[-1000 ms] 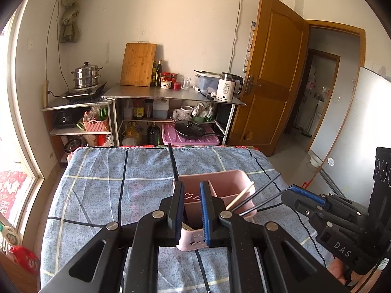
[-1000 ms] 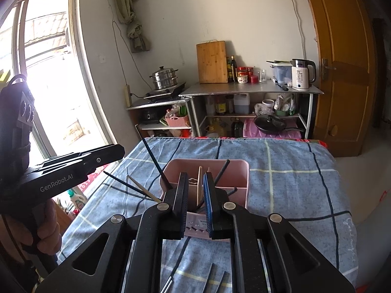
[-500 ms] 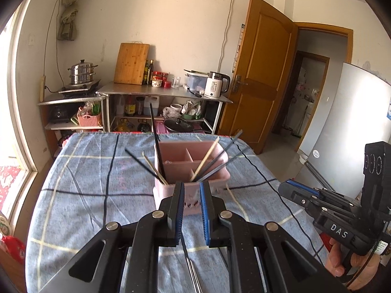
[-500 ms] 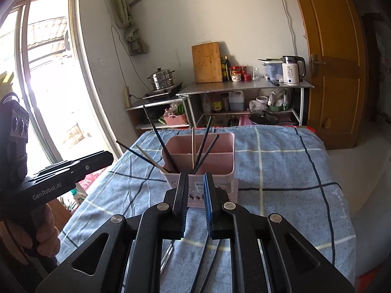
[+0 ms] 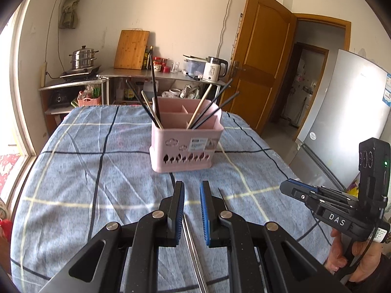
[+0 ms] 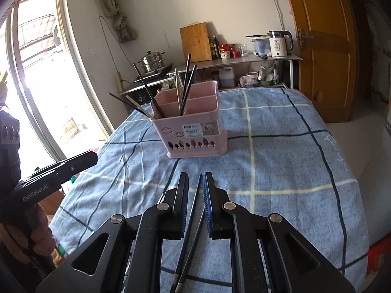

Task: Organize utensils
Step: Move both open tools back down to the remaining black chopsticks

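loose chopsticks point(image 6: 193, 224) under tongs, ends cut off; holder label point(image 5: 198, 144) unreadable

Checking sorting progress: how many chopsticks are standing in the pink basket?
6. At the basket's left end: two black chopsticks and one pale. Leaning from its right side: one pale, two black. Shorter ones may be hidden inside.
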